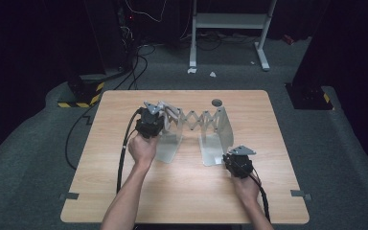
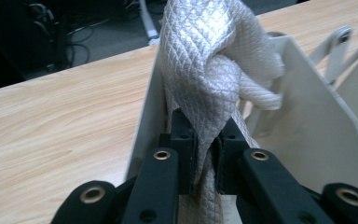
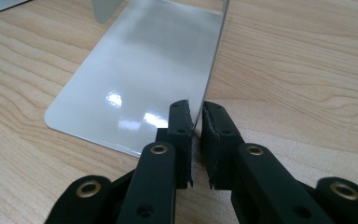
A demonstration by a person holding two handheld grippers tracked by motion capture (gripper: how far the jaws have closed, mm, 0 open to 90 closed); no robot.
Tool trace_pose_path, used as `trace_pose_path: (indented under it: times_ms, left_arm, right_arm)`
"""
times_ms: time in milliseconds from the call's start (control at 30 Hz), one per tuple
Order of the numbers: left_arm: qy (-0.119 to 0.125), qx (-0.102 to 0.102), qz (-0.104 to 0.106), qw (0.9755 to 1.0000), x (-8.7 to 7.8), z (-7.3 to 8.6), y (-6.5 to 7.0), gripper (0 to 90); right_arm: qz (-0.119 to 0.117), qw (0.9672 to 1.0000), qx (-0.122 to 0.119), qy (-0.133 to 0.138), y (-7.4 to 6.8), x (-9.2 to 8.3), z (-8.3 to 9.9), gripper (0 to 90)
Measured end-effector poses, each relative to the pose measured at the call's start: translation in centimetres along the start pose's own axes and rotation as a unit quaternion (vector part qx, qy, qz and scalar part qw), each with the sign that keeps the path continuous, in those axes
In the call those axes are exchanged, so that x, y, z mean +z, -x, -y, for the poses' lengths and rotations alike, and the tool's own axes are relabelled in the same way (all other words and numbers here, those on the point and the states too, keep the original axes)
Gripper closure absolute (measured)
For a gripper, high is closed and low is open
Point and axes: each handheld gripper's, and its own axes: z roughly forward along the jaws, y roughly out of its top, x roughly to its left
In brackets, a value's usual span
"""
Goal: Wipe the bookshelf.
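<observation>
A pale metal expanding rack stands on the wooden table [image 1: 182, 191]: a left plate [image 1: 168, 146] and a right plate [image 1: 224, 125] joined by a scissor lattice [image 1: 197, 119]. My left gripper [image 1: 149, 123] is at the left plate's top. In the left gripper view the gripper [image 2: 207, 140] is shut on a white quilted cloth [image 2: 205, 56], which bunches against the upright plate [image 2: 317, 130]. My right gripper [image 1: 238, 163] sits low at the right plate's flat foot. In the right gripper view its jaws [image 3: 196, 121] pinch the near edge of that glossy foot [image 3: 140, 79].
A small grey disc [image 1: 216, 102] lies on the table behind the rack. Cables [image 1: 124, 148] trail from the left gripper off the table's left side. A white frame stand [image 1: 230, 21] and dark equipment stand on the floor beyond.
</observation>
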Motion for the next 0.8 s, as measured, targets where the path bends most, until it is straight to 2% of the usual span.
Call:
trace_pose_path:
  times_ms: [167, 200, 433, 600, 733, 800]
  left_arm:
    - [0.002, 0.002, 0.014, 0.9999, 0.3, -0.5, -0.2, 80.9]
    - [0.002, -0.003, 0.016, 0.9999, 0.4, -0.6, -0.3, 81.0]
    - [-0.011, 0.015, 0.018, 0.9997, 1.8, -0.8, 0.4, 80.9]
    - [-0.022, 0.021, 0.023, 0.9993, 3.1, -0.5, 0.9, 80.9]
    - [-0.032, 0.014, 0.031, 0.9989, 4.0, 0.1, 0.9, 80.9]
    - [-0.042, 0.018, 0.031, 0.9985, 4.5, 0.5, 1.0, 80.8]
  right_arm:
    - [0.000, 1.0000, 0.000, 0.000, 0.0, 0.0, 0.0, 82.2]
    - [0.000, 1.0000, 0.000, 0.000, 0.0, 0.0, 0.0, 82.2]
    - [0.002, 1.0000, -0.001, 0.000, -0.1, 0.0, 0.0, 82.2]
    - [0.003, 1.0000, -0.003, 0.000, -0.1, 0.0, 0.0, 82.2]
    - [0.003, 1.0000, -0.003, 0.000, -0.1, 0.0, 0.0, 82.2]
    - [0.003, 1.0000, -0.003, 0.000, -0.1, 0.0, 0.0, 82.2]
